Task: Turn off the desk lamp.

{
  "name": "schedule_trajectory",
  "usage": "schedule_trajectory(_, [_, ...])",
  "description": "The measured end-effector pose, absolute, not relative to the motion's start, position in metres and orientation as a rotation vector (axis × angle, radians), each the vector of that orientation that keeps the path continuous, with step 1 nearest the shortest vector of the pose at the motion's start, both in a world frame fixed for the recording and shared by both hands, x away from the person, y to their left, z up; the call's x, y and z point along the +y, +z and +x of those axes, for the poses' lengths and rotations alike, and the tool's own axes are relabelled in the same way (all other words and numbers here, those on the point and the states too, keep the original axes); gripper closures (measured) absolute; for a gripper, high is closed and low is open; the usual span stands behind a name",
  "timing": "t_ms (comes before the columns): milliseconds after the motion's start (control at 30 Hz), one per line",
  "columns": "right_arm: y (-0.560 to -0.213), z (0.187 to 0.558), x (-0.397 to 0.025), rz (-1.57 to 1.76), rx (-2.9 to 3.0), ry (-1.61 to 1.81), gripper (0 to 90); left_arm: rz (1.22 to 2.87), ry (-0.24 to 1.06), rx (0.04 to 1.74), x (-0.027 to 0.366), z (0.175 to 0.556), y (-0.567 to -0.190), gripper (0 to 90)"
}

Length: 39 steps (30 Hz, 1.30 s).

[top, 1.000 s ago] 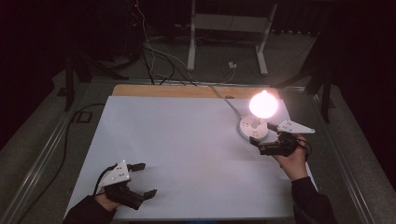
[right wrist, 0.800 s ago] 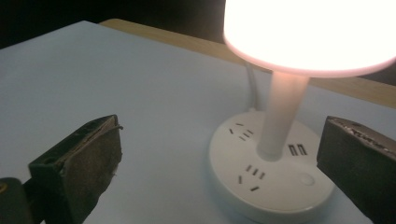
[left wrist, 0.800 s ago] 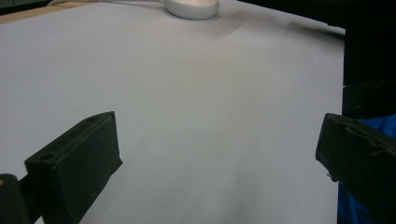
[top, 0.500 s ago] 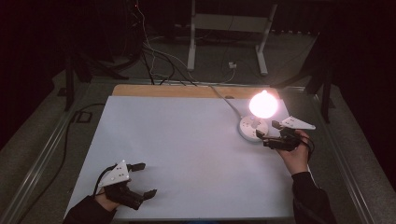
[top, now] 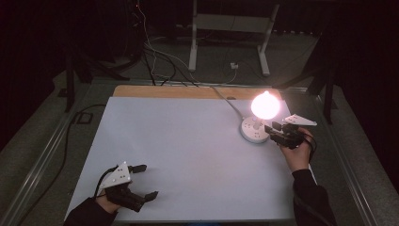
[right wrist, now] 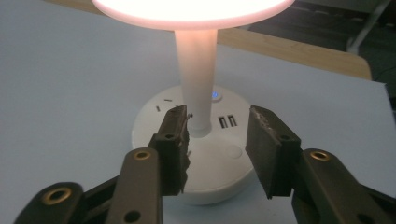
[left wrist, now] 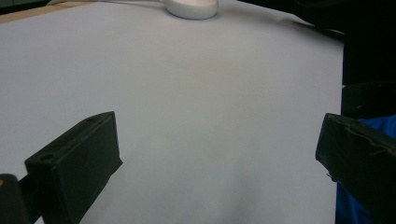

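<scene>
A lit table lamp stands at the far right of the white table, with a glowing shade [top: 265, 105] on a round white base [top: 251, 133]. In the right gripper view its stem [right wrist: 198, 84] rises from the base [right wrist: 205, 163], which has a blue light [right wrist: 215, 95] and two USB sockets [right wrist: 225, 122]. My right gripper [top: 274, 130] hovers just right of the base, jaws partly open over its near edge [right wrist: 217, 140] and holding nothing. My left gripper [top: 145, 181] rests open and empty at the near left corner [left wrist: 219, 149]. The lamp base [left wrist: 191, 7] shows far off in the left gripper view.
The white table top [top: 188, 141] has a wooden strip [top: 164, 92] along its far edge. The lamp's cable [top: 230, 106] runs off the back. Metal stand legs [top: 193, 42] and loose cables [top: 155, 56] lie on the dark floor behind.
My right gripper has crept a little farther from the person, closer to the lamp base. The left gripper has stayed still.
</scene>
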State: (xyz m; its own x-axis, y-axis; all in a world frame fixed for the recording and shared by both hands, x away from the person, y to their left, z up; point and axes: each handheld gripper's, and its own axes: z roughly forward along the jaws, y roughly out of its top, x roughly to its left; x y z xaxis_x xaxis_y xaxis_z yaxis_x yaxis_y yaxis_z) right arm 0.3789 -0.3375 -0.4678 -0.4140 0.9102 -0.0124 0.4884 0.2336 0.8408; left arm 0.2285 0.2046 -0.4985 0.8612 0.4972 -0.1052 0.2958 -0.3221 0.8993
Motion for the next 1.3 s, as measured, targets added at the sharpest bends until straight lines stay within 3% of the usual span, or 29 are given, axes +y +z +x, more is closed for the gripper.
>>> schedule_trajectory(167, [-0.470,0.382,-0.337,1.300,2.005,1.064,69.4,1.932,0.229,0.585,0.204,0.228,-0.498,0.5])
schedule_trajectory(267, [-0.473,0.386,-0.337,1.327,1.994,1.037,82.0,1.931,0.229,0.586,0.204,0.228,-0.498,0.5])
schedule_trajectory(533, [-0.483,0.394,-0.338,1.369,1.950,0.989,89.4,1.933,0.228,0.584,0.204,0.228,-0.498,0.5])
schedule_trajectory(1300, [-0.508,0.404,-0.330,1.397,1.920,0.956,89.8,1.930,0.226,0.588,0.204,0.228,-0.499,0.5])
